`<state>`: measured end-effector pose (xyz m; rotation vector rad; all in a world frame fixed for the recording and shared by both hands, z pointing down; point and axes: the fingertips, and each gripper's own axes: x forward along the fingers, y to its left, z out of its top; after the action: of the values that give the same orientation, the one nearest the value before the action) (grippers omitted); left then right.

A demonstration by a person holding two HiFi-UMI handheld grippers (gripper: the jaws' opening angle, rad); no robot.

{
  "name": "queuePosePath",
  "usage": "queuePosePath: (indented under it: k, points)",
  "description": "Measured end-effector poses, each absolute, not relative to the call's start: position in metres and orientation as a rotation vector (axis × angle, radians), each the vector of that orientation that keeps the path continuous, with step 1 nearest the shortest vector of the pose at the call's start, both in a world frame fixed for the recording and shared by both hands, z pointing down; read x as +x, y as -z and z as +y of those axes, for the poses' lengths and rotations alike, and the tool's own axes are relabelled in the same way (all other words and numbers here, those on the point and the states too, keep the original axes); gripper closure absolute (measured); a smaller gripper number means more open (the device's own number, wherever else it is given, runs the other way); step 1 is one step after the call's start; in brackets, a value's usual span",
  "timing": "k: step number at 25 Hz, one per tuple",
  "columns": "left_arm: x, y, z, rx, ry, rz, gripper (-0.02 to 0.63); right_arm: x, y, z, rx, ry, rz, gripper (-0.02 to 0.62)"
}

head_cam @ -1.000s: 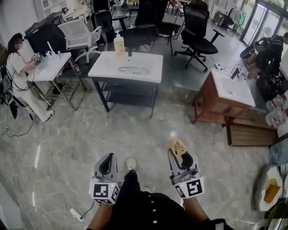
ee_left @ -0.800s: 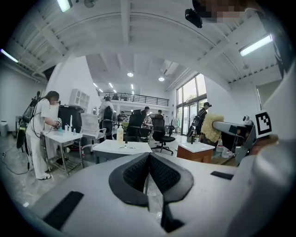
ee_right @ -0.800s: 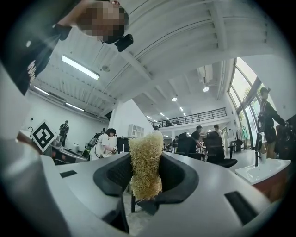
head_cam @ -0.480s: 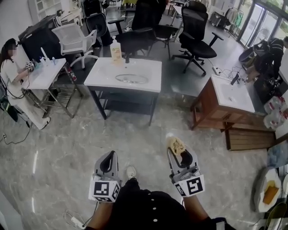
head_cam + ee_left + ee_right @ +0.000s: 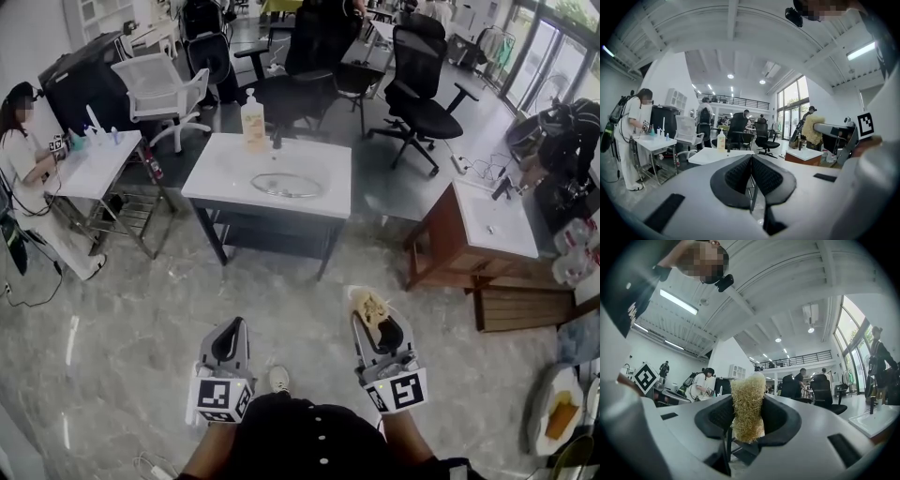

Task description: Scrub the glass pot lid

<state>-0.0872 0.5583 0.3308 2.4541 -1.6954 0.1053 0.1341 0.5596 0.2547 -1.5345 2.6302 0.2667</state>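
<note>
Left gripper (image 5: 229,330): pressed together, empty. Right gripper (image 5: 373,317): pinching tan fibrous scrubbing pad (image 5: 747,404). Round glass pot lid (image 5: 287,185), upper centre: unbraced, may skid when scrubbed.

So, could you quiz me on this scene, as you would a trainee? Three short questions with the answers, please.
1. True or false: the left tongs are shut with nothing between them.
2. What do the right tongs grip? A) a loofah scrubber B) a spoon C) a folded towel
3. Fill in: the glass pot lid lies flat on the white ____ ahead of the person.

Key
1. True: the pads meet, and nothing sits between them.
2. A: the scrubber stands upright, pinched between the pads.
3. Table; a soap bottle stands at its far edge.
</note>
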Motion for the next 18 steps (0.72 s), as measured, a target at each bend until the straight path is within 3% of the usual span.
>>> queuePosePath:
  k: [18]
  points:
    - [-0.105,-0.321,0.44,2.606,-0.136,-1.624,0.58,0.104,-0.258,0.446,-1.583,-0.233,2.553,0.43]
